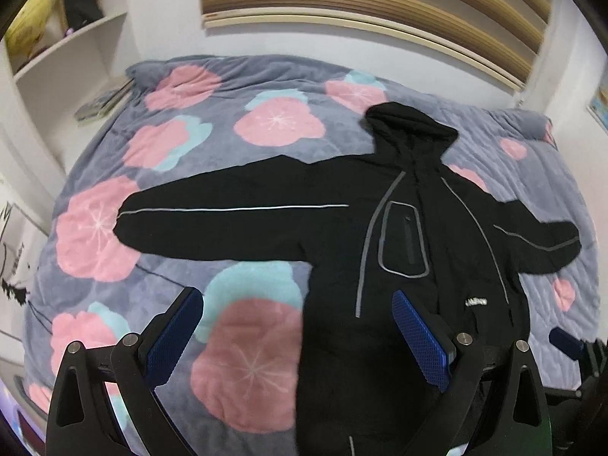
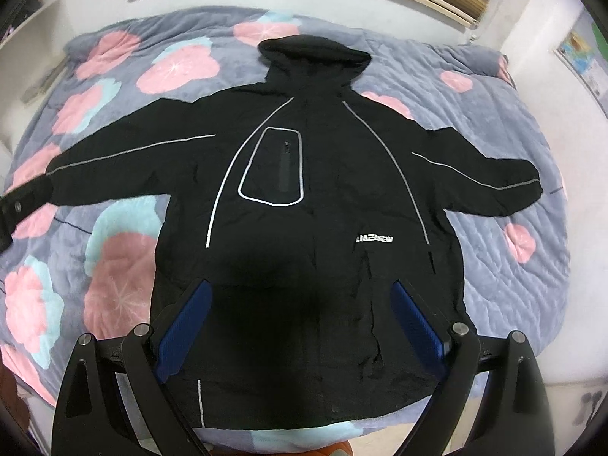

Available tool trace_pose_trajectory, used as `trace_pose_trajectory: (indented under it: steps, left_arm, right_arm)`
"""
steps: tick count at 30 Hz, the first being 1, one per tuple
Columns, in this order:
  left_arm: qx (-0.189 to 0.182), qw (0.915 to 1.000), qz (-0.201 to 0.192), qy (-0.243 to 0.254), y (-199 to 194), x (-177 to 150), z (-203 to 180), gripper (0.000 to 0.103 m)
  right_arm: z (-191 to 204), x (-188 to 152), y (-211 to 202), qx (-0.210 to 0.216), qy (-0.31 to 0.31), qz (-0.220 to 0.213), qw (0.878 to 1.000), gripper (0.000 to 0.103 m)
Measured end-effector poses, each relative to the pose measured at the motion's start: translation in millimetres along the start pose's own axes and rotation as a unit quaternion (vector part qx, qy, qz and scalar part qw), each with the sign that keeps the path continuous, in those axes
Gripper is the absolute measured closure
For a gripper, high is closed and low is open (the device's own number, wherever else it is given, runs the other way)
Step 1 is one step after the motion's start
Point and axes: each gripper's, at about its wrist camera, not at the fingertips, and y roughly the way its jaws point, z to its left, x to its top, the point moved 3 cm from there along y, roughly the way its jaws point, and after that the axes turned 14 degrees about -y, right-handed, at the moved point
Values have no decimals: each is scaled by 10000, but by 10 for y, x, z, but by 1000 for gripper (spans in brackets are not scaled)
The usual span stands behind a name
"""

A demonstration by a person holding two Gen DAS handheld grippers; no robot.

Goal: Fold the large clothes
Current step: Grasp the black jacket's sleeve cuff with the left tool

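Note:
A black hooded jacket [image 2: 323,190] with grey reflective piping and a chest pocket lies flat, front up, on the bed, both sleeves spread out and the hood toward the headboard. It also shows in the left wrist view [image 1: 380,228]. My left gripper [image 1: 296,304] is open and empty, held above the jacket's lower left side, over the blanket and the hem edge. My right gripper [image 2: 302,296] is open and empty, held above the jacket's lower middle. The right gripper's blue pad shows at the left view's right edge [image 1: 566,342].
The bed is covered by a grey blanket [image 2: 513,266] with pink and teal flowers. A wooden headboard [image 1: 361,7] and white wall stand behind. White shelves [image 1: 57,57] stand at the far left. A poster [image 2: 585,60] hangs at the right.

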Motion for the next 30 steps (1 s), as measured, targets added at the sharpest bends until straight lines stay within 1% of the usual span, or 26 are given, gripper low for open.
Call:
trace_pose_trajectory:
  steps: [6,7,13,15,16,18,20,23,24,26,27,29,30]
  left_arm:
    - [217,9995,7,-230,129,112,207,3]
    - [247,9994,29,-250,178,140,296,3]
    - [365,9985,162,-367,417,231,470,3]
    - [316,9975,253,-585,595,304,648,3]
    - [348,9967,253,-693,662,339,756,3]
    - [548,9936,159,-978,813,424,1043,3]
    - [794,9884,44,-1297,974,530,1401,3]
    - [1041,9747,-179,-1968,1211,690,2034,3]
    - [995,9694,-282,-2228,1307,748,2286,3]
    - [920,9613,-399,-2565,1448,814,2602,3]
    - [751,9573,-434,-2758,1540,848,2777,3]
    - [564,9495,-441,-3054,1702,891,3022,3]
    - [413,9444,-417,-3236,1809,904,3161,3]
  right_arm:
    - [271,158,108,97,-285,70,9995,7]
    - [311,185,130,114,-329,81,9994,7]
    - [509,312,295,199,-569,227,9979,7]
    - [548,345,361,220,-625,299,9974,7]
    - [558,359,406,228,-651,341,9970,7]
    - [568,397,492,231,-679,417,9966,7]
    - [576,448,603,238,-702,510,9960,7]
    - [611,510,741,267,-730,628,9950,7]
    - [630,529,795,286,-748,671,9945,7]
    - [675,571,890,320,-810,748,9934,7]
    - [712,594,941,345,-860,791,9925,7]
    - [782,630,1017,373,-952,861,9910,7]
    - [820,650,1058,394,-1012,891,9901,7]
